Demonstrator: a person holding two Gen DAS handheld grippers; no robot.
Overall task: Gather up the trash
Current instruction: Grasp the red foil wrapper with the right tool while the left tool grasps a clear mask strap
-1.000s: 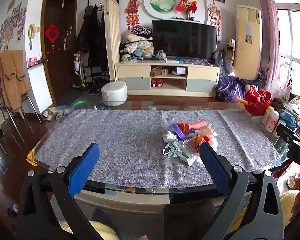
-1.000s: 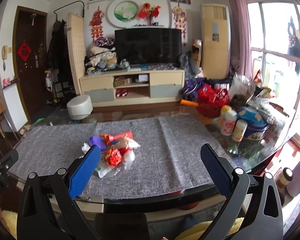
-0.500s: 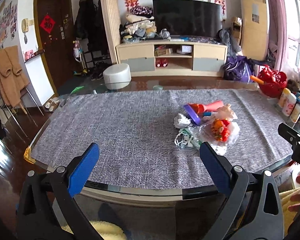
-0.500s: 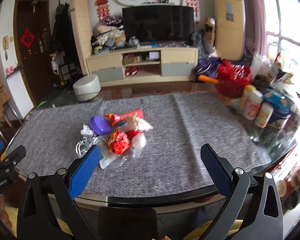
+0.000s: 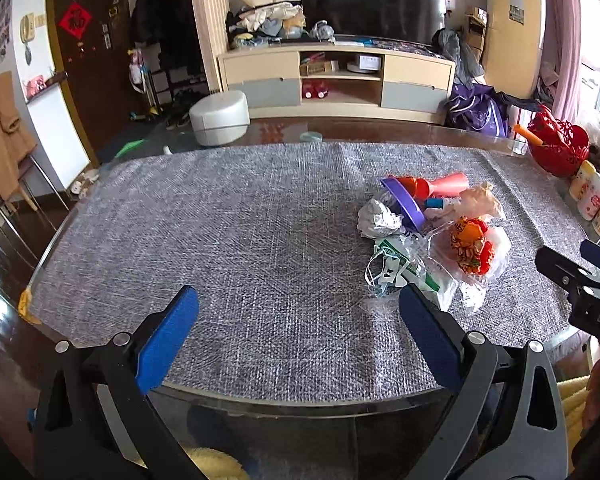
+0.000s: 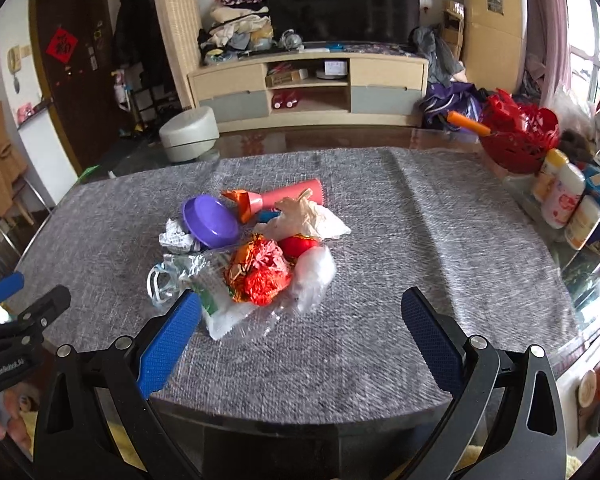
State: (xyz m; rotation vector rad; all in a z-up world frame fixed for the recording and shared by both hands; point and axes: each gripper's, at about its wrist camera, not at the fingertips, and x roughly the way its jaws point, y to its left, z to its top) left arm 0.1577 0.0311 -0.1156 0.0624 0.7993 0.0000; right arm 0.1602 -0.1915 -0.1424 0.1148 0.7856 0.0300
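left gripper (image 5: 298, 338): spread, empty
right gripper (image 6: 300, 330): spread, empty
trash pile (image 6: 252, 252): near me on grey cloth (image 6: 400, 240)
tip: I'd pinch crinkly red wrapper (image 6: 258, 270) first, low and centred

my right gripper (image 5: 580, 276) cut off by right edge of left wrist view, only one arm showing, jaw gap not readable there. my left gripper (image 6: 16, 300) cut by left edge of right wrist view, likewise. hand (image 6: 12, 412) at lower left, mostly out of frame. blue item (image 6: 269, 216) buried under crumpled wrapper (image 6: 308, 216), kind unclear. bottles (image 6: 564, 196) at right edge, labels too blurred to read. table (image 5: 300, 396) near rim hidden behind my fingers (image 5: 168, 340).
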